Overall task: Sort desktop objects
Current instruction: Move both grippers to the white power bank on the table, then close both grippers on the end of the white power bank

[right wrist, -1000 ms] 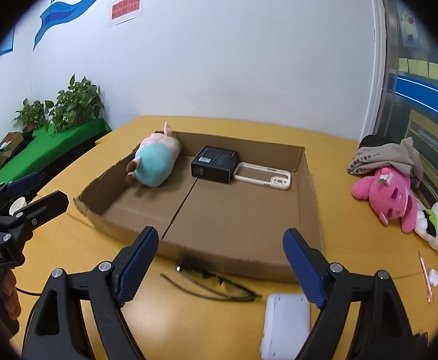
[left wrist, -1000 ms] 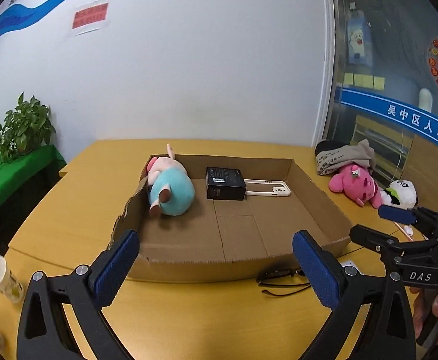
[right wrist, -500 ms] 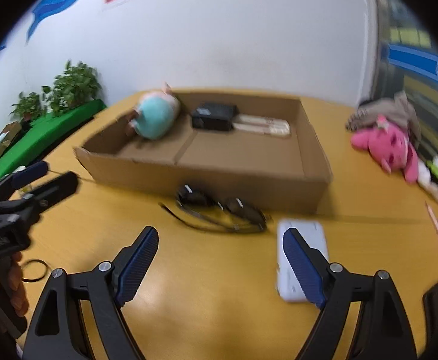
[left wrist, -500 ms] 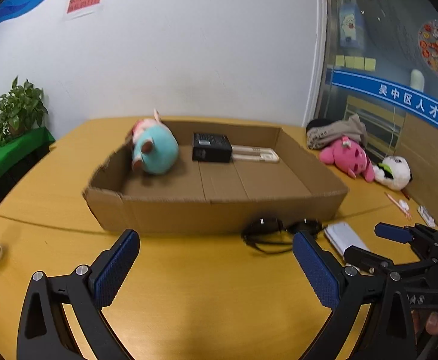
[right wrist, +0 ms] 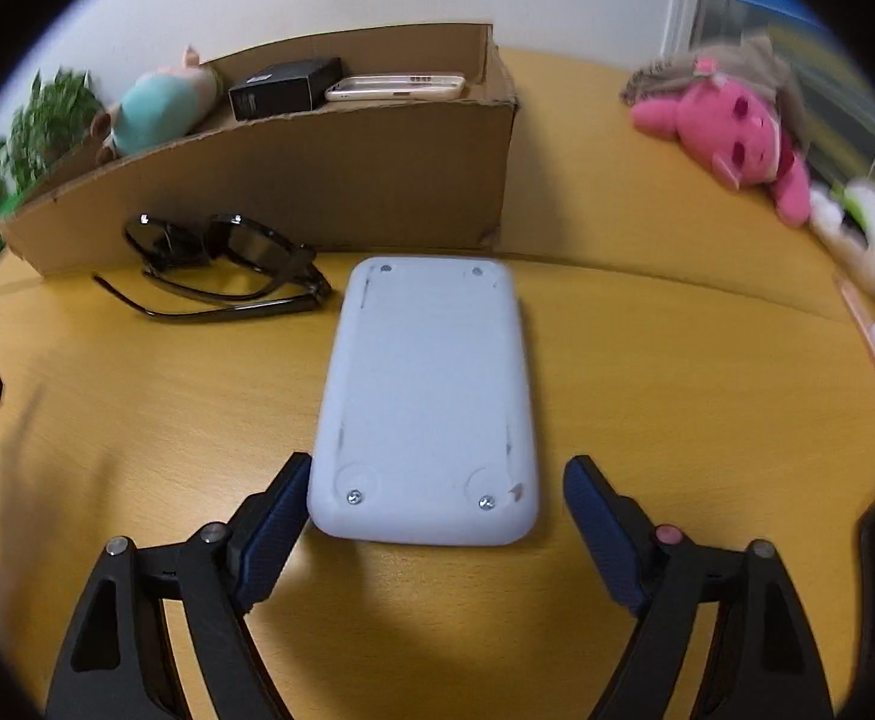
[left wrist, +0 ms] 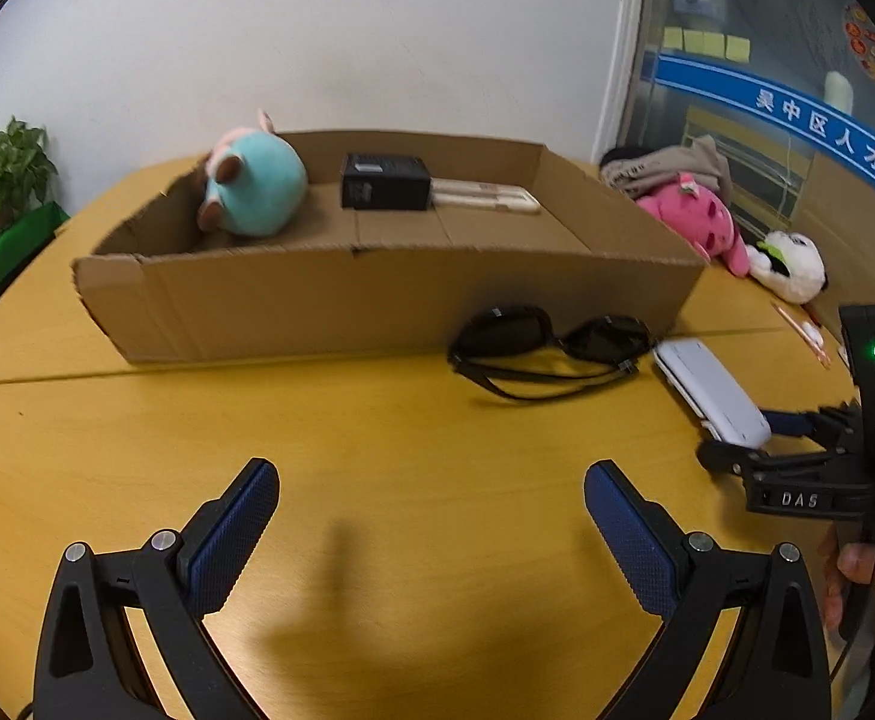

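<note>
My right gripper (right wrist: 431,516) is closing around the near end of the white flat device (right wrist: 428,396), which lies on the yellow table (right wrist: 647,372) just in front of the cardboard box (right wrist: 329,180); the pads do not press it yet; my left gripper (left wrist: 431,540) is wide open over bare table, the sunglasses (left wrist: 548,345) ahead

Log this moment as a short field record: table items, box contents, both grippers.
surface: yellow wooden table
cardboard box: holds teal plush, black carton, white phone case
in front of box: sunglasses, white device lying face down
right of box: pink plush, white plush
left gripper: jaws open, nothing between them
right gripper: jaws closing, straddling the white device's near end, not yet clamped
</note>
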The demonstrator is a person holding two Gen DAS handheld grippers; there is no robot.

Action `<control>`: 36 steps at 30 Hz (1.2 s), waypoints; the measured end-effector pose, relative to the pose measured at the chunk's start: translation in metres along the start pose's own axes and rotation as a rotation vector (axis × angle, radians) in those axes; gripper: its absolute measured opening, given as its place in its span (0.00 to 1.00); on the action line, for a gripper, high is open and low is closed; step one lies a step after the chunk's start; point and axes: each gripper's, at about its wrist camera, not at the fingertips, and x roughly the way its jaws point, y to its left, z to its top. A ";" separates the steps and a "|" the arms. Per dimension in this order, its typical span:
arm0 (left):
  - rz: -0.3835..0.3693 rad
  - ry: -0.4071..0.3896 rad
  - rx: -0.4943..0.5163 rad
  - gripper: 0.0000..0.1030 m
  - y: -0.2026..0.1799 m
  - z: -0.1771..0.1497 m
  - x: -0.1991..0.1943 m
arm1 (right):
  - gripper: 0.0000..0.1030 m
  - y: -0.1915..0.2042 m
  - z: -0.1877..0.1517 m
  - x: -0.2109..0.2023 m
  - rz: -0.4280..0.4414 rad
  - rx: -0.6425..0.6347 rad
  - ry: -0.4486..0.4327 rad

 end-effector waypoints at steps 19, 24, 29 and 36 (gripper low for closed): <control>-0.547 0.287 -0.240 0.65 -0.022 -0.018 0.029 | 0.64 0.104 -0.065 -0.053 0.211 -0.126 -0.047; -0.501 0.262 -0.249 0.40 -0.015 -0.024 0.026 | 0.64 0.111 -0.065 -0.053 0.225 -0.130 -0.050; -0.509 0.258 -0.286 0.36 -0.004 -0.026 0.022 | 0.64 0.112 -0.064 -0.054 0.239 -0.125 -0.051; -0.532 0.225 -0.319 0.31 0.008 -0.008 0.005 | 0.64 0.117 -0.057 -0.071 0.259 -0.132 -0.093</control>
